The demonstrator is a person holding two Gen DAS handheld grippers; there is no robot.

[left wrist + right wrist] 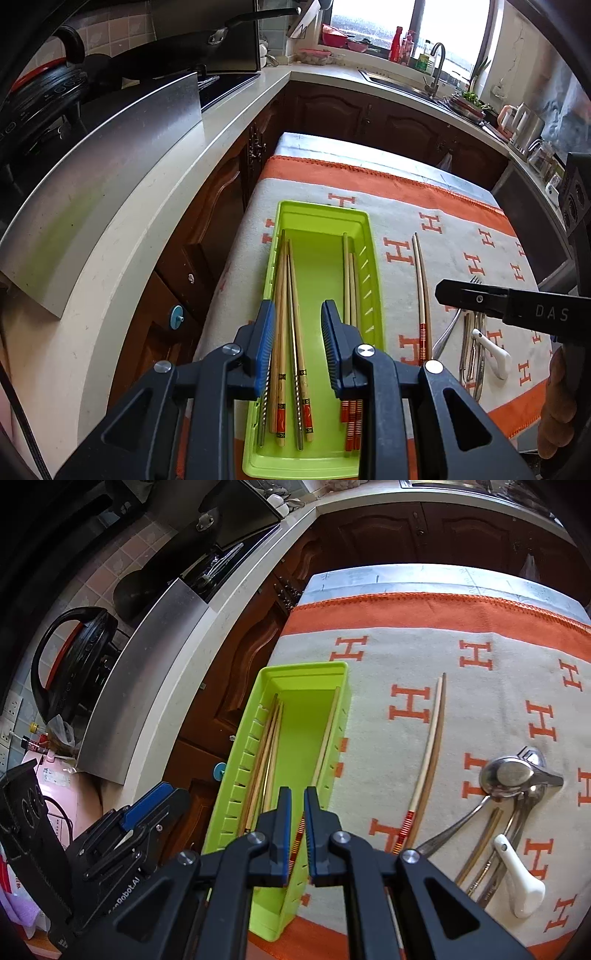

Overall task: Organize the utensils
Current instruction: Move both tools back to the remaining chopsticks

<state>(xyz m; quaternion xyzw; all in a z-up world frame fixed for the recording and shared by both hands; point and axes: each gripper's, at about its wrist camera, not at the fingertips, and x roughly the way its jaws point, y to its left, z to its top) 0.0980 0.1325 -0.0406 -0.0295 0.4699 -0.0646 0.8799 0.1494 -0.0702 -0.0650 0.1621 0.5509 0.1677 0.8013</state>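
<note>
I am holding both grippers over the long lime-green plastic tray (364, 236), which is lying on the grey-and-orange cloth with H letters (454, 236) with its long axis running from near to far. Inside it, wooden chopsticks with patterned red ends (286, 332) are lying lengthwise along the left wall, and chopsticks with red-striped ends (351, 424) along the right wall, their decorated ends all pointing near.

On the cloth right of the tray, one more pair of red-striped chopsticks (428, 760) is lying near-to-far, and further right a pile of metal spoons (509, 775) with a white ceramic spoon (517, 878).

My left gripper (299, 343) is standing partly open above the tray, gripping nothing. My right gripper (297, 834) is nearly clenched; whether its pads are pinching the striped chopstick showing between them I cannot tell.
</note>
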